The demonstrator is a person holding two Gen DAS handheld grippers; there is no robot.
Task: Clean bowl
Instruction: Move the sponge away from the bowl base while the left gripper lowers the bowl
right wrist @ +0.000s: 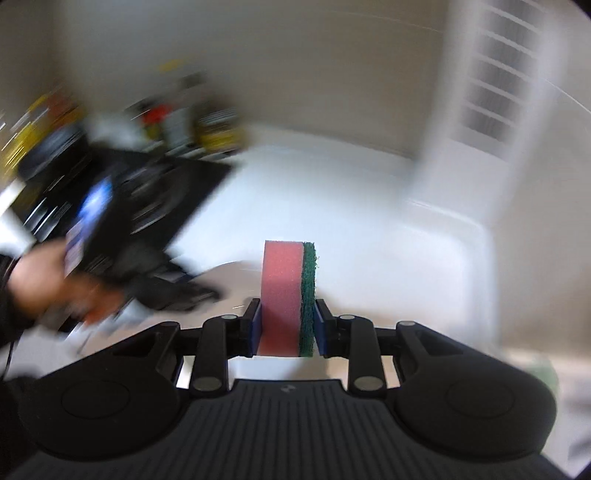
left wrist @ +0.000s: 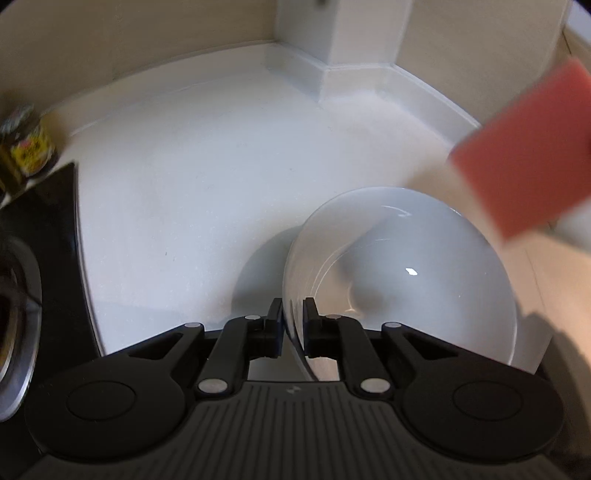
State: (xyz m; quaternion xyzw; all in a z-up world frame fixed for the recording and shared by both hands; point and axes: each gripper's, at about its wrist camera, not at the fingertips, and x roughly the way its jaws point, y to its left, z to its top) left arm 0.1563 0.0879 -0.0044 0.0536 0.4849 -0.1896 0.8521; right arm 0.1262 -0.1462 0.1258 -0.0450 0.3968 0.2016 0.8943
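Note:
In the left wrist view my left gripper (left wrist: 292, 314) is shut on the near rim of a white bowl (left wrist: 402, 273), which tilts above the white counter (left wrist: 192, 177). A pink sponge (left wrist: 524, 147) hangs blurred above the bowl's far right rim. In the right wrist view my right gripper (right wrist: 287, 317) is shut on that sponge (right wrist: 282, 295), pink with a green scouring side (right wrist: 308, 295). The left gripper and the hand holding it (right wrist: 48, 284) show blurred at the left, over a grey edge of the bowl (right wrist: 236, 269).
A black stovetop (left wrist: 55, 229) with a metal pot (left wrist: 14, 314) lies at the left. Jars and bottles (right wrist: 207, 129) stand behind it, one jar at the far left (left wrist: 26, 147). A white wall corner post (left wrist: 358, 33) and a white louvred panel (right wrist: 495, 92) rise behind.

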